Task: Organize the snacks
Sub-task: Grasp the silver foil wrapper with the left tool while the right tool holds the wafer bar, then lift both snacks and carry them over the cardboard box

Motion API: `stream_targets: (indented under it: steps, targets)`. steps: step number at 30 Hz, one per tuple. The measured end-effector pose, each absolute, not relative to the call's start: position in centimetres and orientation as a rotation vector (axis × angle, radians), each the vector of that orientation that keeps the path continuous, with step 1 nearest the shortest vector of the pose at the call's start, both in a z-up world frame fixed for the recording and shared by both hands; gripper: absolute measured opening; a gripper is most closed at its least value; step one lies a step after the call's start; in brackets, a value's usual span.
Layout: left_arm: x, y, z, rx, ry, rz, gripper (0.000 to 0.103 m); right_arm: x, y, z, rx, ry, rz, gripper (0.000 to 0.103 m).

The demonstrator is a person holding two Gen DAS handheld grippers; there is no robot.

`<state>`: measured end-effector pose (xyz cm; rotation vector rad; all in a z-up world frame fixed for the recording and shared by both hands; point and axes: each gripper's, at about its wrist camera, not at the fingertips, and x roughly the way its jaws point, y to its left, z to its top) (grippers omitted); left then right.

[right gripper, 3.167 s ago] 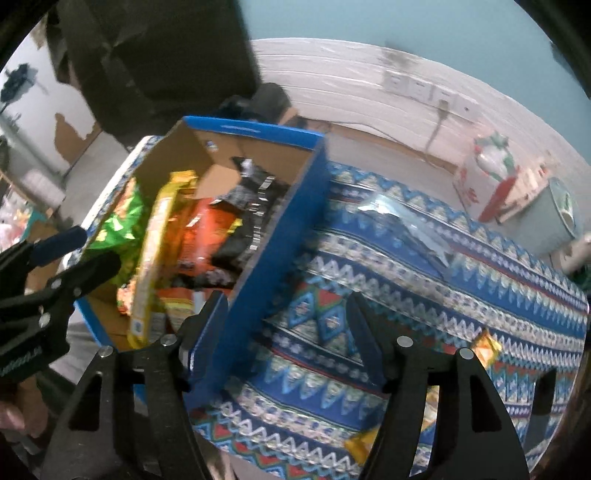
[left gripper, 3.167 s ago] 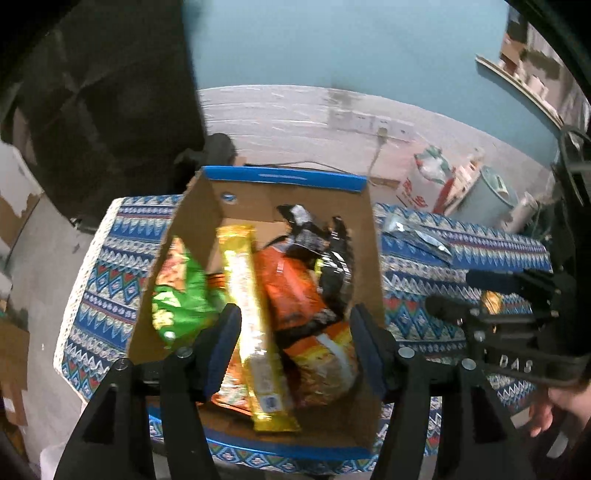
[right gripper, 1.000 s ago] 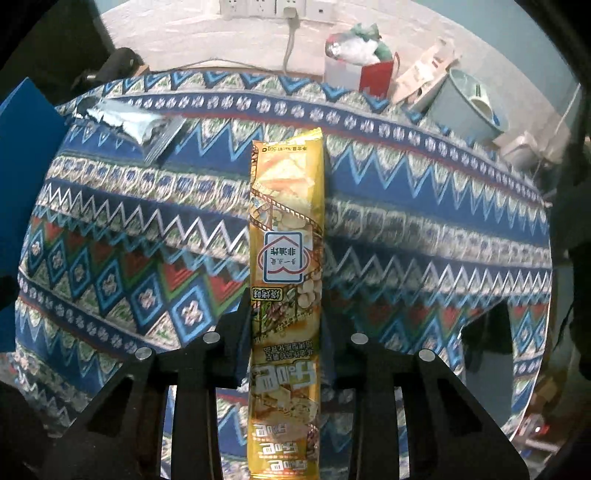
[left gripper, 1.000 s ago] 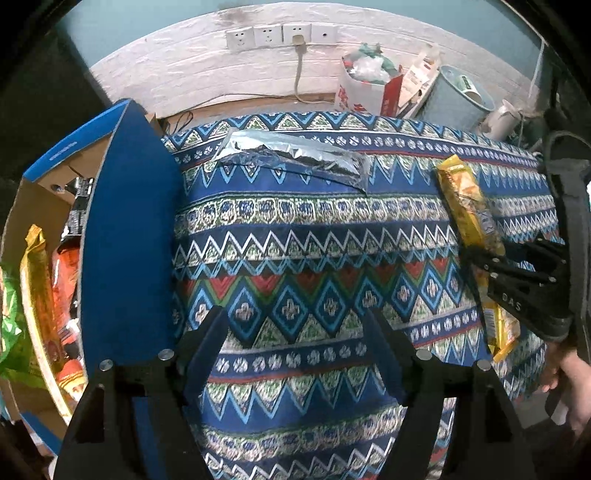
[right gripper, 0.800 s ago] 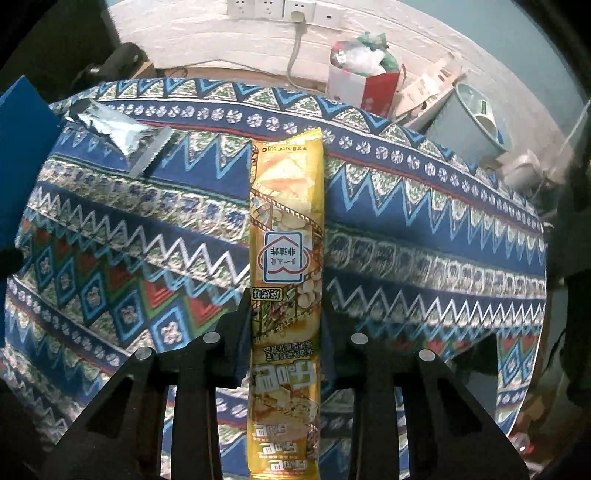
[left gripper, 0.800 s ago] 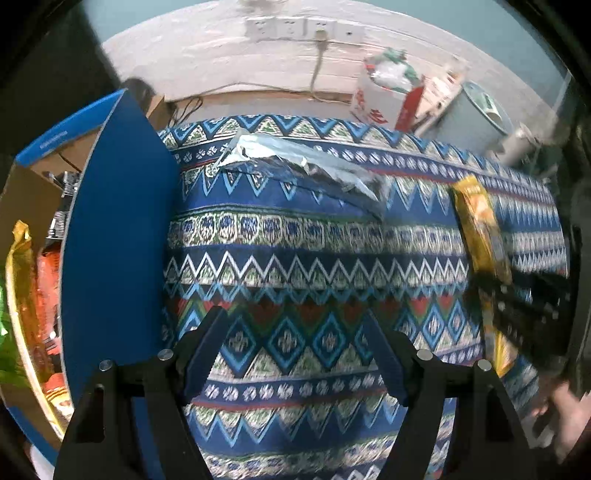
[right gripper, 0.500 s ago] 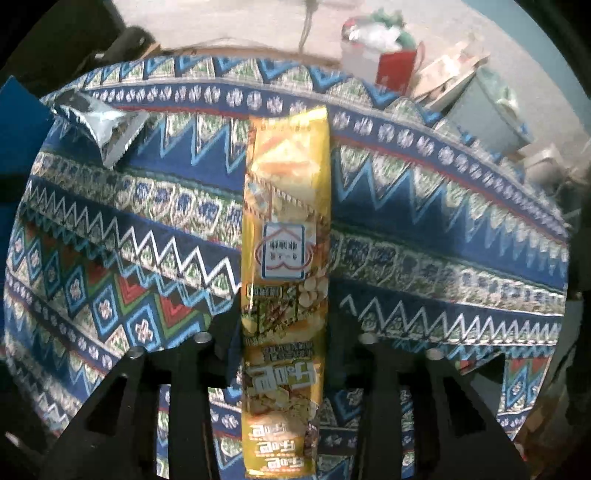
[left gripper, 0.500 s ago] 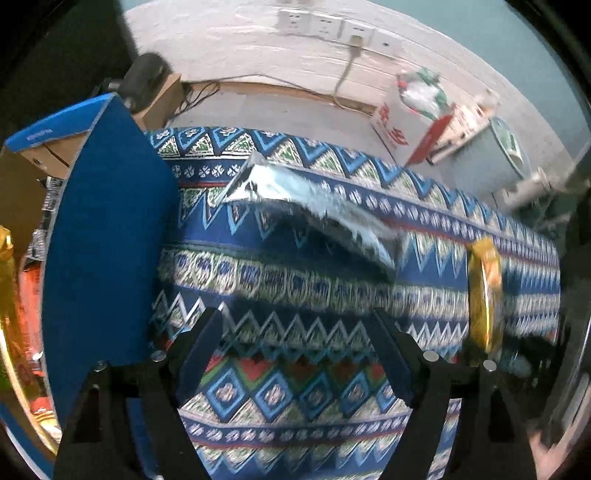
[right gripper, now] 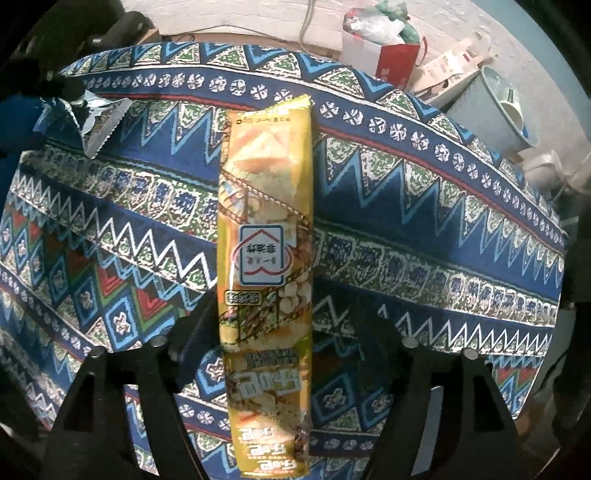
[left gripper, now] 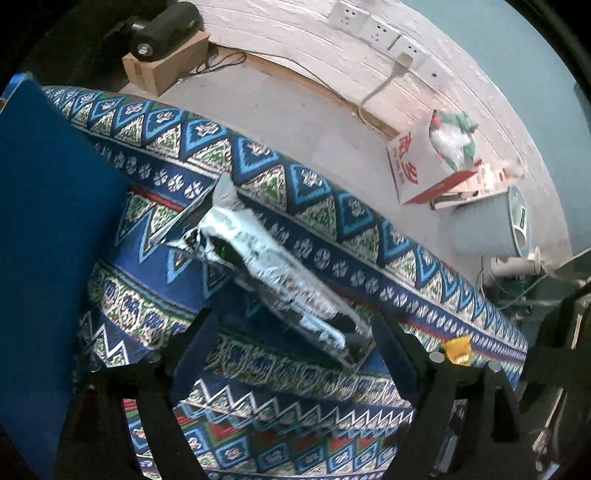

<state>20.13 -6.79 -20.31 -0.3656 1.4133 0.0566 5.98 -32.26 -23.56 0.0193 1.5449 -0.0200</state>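
A long yellow snack packet [right gripper: 266, 254] lies lengthwise on the patterned tablecloth [right gripper: 424, 206]. My right gripper [right gripper: 275, 336] is open, its fingers either side of the packet's near half. A crumpled silver foil packet [left gripper: 269, 273] lies on the cloth in the left wrist view, and shows at the left edge of the right wrist view [right gripper: 92, 114]. My left gripper [left gripper: 291, 343] is open, with the foil packet's near end between its fingers. The blue wall of the snack box [left gripper: 44, 236] stands at the left. A tip of the yellow packet [left gripper: 456, 349] shows at the right.
Beyond the table's far edge are a red-and-white carton [left gripper: 432, 162], a pale bin [right gripper: 495, 107], a cardboard box [left gripper: 162, 62] and wall sockets [left gripper: 384, 33]. The cloth hangs over the table's far edge.
My left gripper moved forward to the foil packet, which now lies between its fingers. My right gripper, earlier closed against the yellow packet, has opened wider around it.
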Motion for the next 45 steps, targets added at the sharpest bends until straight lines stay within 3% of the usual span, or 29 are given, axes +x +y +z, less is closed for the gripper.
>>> stream_targets:
  steps: [9, 11, 13, 16, 19, 20, 21, 32, 45]
  targets:
    - [20.8, -8.7, -20.6, -0.3, 1.416, 0.076, 0.085, 6.4, -32.6, -23.7, 0.04, 1.534, -0.034, 0.076]
    - [20.8, -9.1, -20.4, -0.261, 1.399, 0.088, 0.071, 6.2, -32.3, -23.5, 0.041, 1.529, -0.036, 0.076]
    - [20.7, -9.3, -20.4, -0.238, 1.393, 0.074, 0.05, 6.1, -32.3, -23.5, 0.052, 1.524, -0.033, 0.075]
    - [20.4, -9.4, -20.5, -0.233, 1.402, 0.042, 0.04, 5.8, -31.7, -23.0, 0.047, 1.511, -0.018, 0.068]
    - [19.8, -9.6, -20.3, -0.214, 1.39, 0.016, 0.029, 5.6, -31.0, -22.4, 0.039, 1.49, -0.011, 0.043]
    - [19.6, -9.7, -20.2, -0.201, 1.387, 0.007, 0.029, 5.6, -31.0, -22.3, 0.038, 1.485, -0.011, 0.031]
    - [19.3, -9.8, -20.2, -0.186, 1.385, 0.001, 0.029, 5.6, -30.9, -22.3, 0.04, 1.483, -0.014, 0.031]
    - [15.7, -9.9, -18.8, -0.001, 1.337, -0.067, 0.029, 4.5, -29.7, -21.3, 0.056, 1.463, -0.024, 0.028]
    - [10.5, -8.1, -15.2, 0.137, 1.259, -0.126, 0.029, 3.5, -26.3, -16.1, 0.054, 1.397, 0.002, 0.028]
